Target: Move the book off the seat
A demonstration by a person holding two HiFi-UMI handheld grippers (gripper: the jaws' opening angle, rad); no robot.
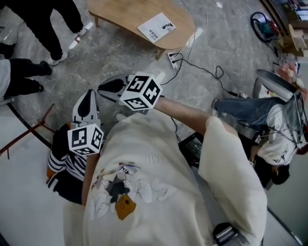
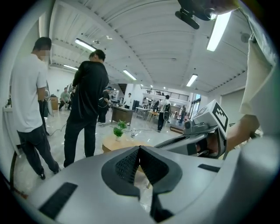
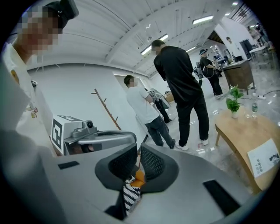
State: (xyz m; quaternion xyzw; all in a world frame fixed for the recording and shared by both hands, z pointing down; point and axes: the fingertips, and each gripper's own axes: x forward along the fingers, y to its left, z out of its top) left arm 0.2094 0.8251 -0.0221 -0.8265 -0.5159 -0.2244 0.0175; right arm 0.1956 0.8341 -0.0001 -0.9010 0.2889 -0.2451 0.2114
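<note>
My right hand-held gripper (image 3: 138, 153) is clenched on a black-and-white striped cloth (image 3: 129, 194) with an orange bit. My left hand-held gripper (image 2: 139, 151) is clenched on nothing. The book (image 1: 157, 27) lies near the right edge of the table (image 1: 120, 14).

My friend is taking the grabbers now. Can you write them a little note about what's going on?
Left gripper: shut, empty.
Right gripper: shut on a bit of striped cloth with orange in it.
Book: lying on the wooden table, in neither gripper.
Done: book looks off the seat already; no seat is in view.
Left: probably only letting the cloth go.
</note>
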